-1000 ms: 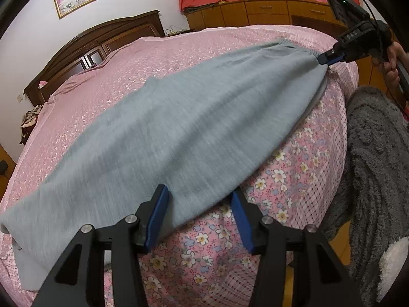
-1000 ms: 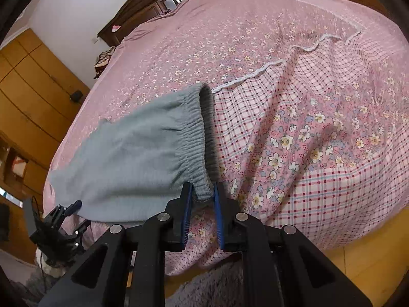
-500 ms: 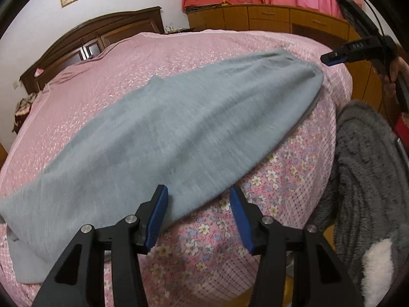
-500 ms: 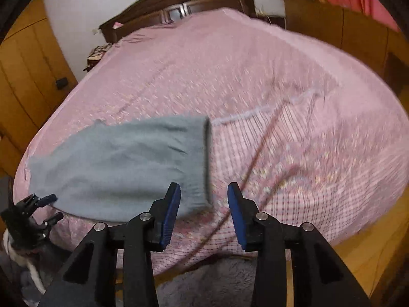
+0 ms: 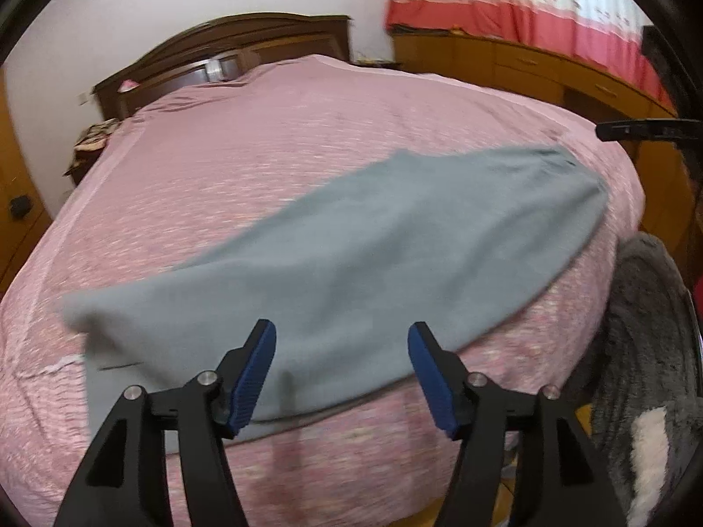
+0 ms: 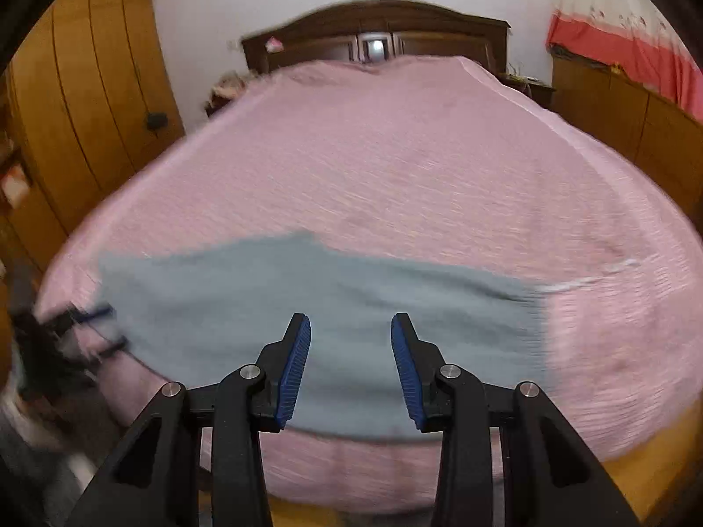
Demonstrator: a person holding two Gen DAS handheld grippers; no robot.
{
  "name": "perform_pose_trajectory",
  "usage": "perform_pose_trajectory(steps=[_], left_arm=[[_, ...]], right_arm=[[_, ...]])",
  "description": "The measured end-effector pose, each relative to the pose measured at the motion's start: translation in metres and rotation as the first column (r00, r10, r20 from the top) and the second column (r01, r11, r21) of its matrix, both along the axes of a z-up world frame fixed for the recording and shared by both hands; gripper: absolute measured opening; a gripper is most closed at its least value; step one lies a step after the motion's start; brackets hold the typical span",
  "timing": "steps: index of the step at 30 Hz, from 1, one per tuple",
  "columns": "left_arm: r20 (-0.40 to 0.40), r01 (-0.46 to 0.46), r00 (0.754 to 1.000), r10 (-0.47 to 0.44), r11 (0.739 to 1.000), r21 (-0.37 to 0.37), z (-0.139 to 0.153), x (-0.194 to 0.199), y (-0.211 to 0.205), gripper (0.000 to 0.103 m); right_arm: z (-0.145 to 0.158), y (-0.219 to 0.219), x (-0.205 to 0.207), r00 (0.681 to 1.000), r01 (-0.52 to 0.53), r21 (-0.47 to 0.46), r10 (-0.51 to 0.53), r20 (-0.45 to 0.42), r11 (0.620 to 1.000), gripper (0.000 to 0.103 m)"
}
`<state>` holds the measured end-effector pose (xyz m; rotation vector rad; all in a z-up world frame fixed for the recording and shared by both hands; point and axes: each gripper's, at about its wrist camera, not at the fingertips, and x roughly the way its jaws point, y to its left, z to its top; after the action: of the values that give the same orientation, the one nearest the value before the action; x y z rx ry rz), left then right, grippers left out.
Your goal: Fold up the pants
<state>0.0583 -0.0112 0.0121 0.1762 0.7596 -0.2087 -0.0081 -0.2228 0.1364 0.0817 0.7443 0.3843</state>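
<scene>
1. Now my left gripper (image 5: 342,366) is above the near edge of the bed (image 5: 272,167); its jaws are opening, nothing between them.
2. My right gripper (image 6: 350,366) has released too, jaws apart and empty.
3. The pants (image 5: 373,259) lie flat on the bed's near edge, gripped by neither tool.
4. Both views are blurred.

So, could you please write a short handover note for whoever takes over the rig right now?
Left claw: opening, nothing between its pads.
Right claw: open, holding nothing.
Grey pants: lying flat and lengthwise along the near edge of the pink bed, waistband end toward the right claw's side.
Done: pants laid out as one long strip, out of both claws.
Left: fold them across their length and tidy.
</scene>
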Motion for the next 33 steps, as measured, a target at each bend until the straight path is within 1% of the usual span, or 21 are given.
perform_pose_trajectory(steps=[1, 2, 3, 4, 5, 6, 8, 10, 12, 13, 15, 18, 20, 23, 27, 29, 30, 32, 33], left_arm=[[0.001, -0.018, 1.0, 0.018, 1.0, -0.007, 0.001, 0.0, 0.01, 0.067], [0.001, -0.043, 0.999, 0.043, 0.999, -0.021, 0.001, 0.0, 0.022, 0.068], [-0.003, -0.075, 0.997, 0.075, 0.996, -0.037, 0.001, 0.0, 0.036, 0.068], [-0.009, -0.106, 0.994, 0.105, 0.993, -0.05, 0.001, 0.001, 0.048, 0.068], [-0.021, -0.141, 0.99, 0.14, 0.987, -0.077, 0.001, 0.002, 0.064, 0.068], [-0.028, -0.158, 0.987, 0.156, 0.983, -0.092, 0.002, 0.003, 0.074, 0.068], [-0.036, -0.196, 0.981, 0.193, 0.975, -0.108, 0.004, 0.007, 0.094, 0.068], [-0.038, -0.211, 0.977, 0.208, 0.974, -0.08, 0.007, 0.009, 0.106, 0.068], [-0.021, -0.219, 0.976, 0.219, 0.976, -0.015, 0.009, 0.009, 0.114, 0.068], [-0.009, -0.222, 0.975, 0.222, 0.975, 0.004, 0.009, 0.008, 0.118, 0.068], [-0.003, -0.24, 0.971, 0.24, 0.971, 0.013, 0.007, 0.005, 0.126, 0.068], [-0.021, -0.276, 0.961, 0.276, 0.961, -0.023, 0.0, 0.0, 0.14, 0.068], [-0.033, -0.304, 0.953, 0.303, 0.952, -0.039, -0.006, -0.001, 0.148, 0.068], [-0.065, -0.339, 0.94, 0.335, 0.936, -0.089, -0.013, -0.005, 0.162, 0.068], [-0.09, -0.386, 0.922, 0.376, 0.91, -0.151, -0.016, -0.01, 0.184, 0.068], [-0.102, -0.41, 0.912, 0.398, 0.894, -0.18, -0.017, -0.012, 0.191, 0.068], [-0.109, -0.43, 0.903, 0.416, 0.88, -0.201, -0.018, -0.015, 0.197, 0.068], [-0.117, -0.456, 0.89, 0.441, 0.862, -0.222, -0.019, -0.02, 0.205, 0.07], [-0.122, -0.47, 0.883, 0.454, 0.853, -0.229, -0.02, -0.022, 0.209, 0.071]], right_arm=[[-0.004, 0.027, -0.008, 1.0, 0.009, 0.058, -0.01, 0.015, 0.998, 0.039], [-0.006, 0.046, -0.013, 0.999, 0.003, 0.094, -0.006, 0.033, 0.996, 0.039], [-0.009, 0.072, -0.019, 0.998, 0.004, 0.126, -0.011, 0.056, 0.992, 0.039], [-0.011, 0.094, -0.025, 0.997, 0.01, 0.134, -0.02, 0.076, 0.991, 0.039], [-0.014, 0.119, -0.029, 0.996, -0.008, 0.126, -0.004, 0.094, 0.992, 0.039], [-0.018, 0.145, -0.032, 0.993, -0.058, 0.096, 0.047, 0.111, 0.994, 0.039], [-0.022, 0.185, -0.037, 0.983, -0.105, 0.011, 0.103, 0.149, 0.994, 0.039], [-0.027, 0.213, -0.042, 0.971, -0.157, -0.036, 0.161, 0.175, 0.987, 0.039], [-0.031, 0.235, -0.046, 0.96, -0.193, -0.078, 0.204, 0.189, 0.978, 0.039], [-0.032, 0.242, -0.048, 0.957, -0.199, -0.091, 0.214, 0.194, 0.976, 0.039], [-0.036, 0.251, -0.05, 0.95, -0.222, -0.084, 0.235, 0.203, 0.971, 0.039], [-0.042, 0.262, -0.048, 0.941, -0.254, -0.09, 0.268, 0.205, 0.963, 0.039], [-0.047, 0.269, -0.047, 0.935, -0.266, -0.111, 0.284, 0.214, 0.958, 0.039], [-0.059, 0.28, -0.045, 0.922, -0.288, -0.159, 0.318, 0.221, 0.944, 0.039], [-0.078, 0.292, -0.037, 0.913, -0.313, -0.209, 0.354, 0.203, 0.927, 0.039], [-0.088, 0.292, -0.035, 0.904, -0.346, -0.206, 0.384, 0.187, 0.915, 0.039], [-0.092, 0.293, -0.033, 0.897, -0.366, -0.197, 0.401, 0.184, 0.909, 0.039], [-0.095, 0.29, -0.033, 0.875, -0.42, -0.163, 0.446, 0.186, 0.893, 0.039], [-0.097, 0.29, -0.036, 0.857, -0.454, -0.154, 0.478, 0.195, 0.877, 0.039]])
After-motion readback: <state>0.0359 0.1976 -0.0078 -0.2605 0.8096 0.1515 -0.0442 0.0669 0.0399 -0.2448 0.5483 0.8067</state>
